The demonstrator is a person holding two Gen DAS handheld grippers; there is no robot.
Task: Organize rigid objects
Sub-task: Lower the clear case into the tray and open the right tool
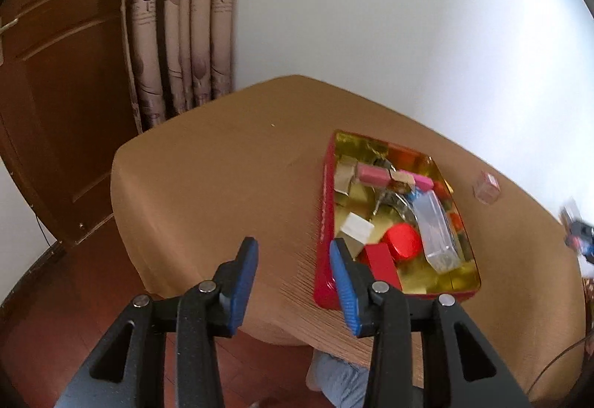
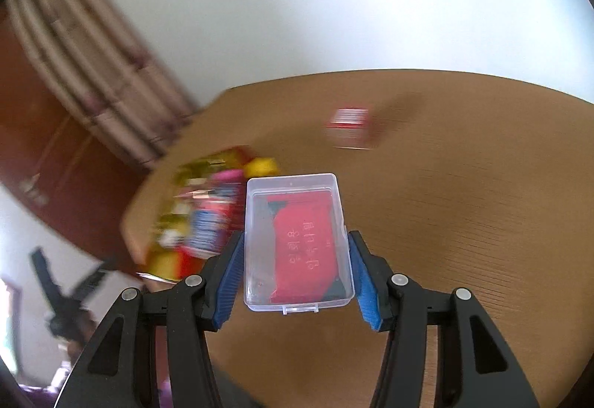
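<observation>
Through the left wrist camera we see the left gripper [image 1: 293, 268] with its blue pads apart and nothing between them; the jaws are released, hovering over the near left edge of the table [image 1: 208, 181], which is covered in a tan cloth. Just to its right lies the red tin [image 1: 322, 222] with a shiny gold inside, its near left corner partly behind the right-hand pad. In the tin we make out a pink box [image 1: 373, 175] toward the far end, a white block [image 1: 357, 228] and a round red lid [image 1: 404, 241] nearer to us, a red box [image 1: 382, 265] at the near end, and a clear plastic case [image 1: 436, 229] lying lengthwise along the right side. On the cloth to the right of the tin, apart from it, sits a small clear cube [image 1: 487, 187].

Through the right wrist camera we see the right gripper [image 2: 297, 259] grasping a clear plastic box [image 2: 297, 244] by its long sides, the pads pressed against it; a red packet with printed characters shows inside. The box is held above the table. The tin appears as a blur to the left, and a small red and white box [image 2: 349, 127] lies farther off on the cloth, also blurred.
</observation>
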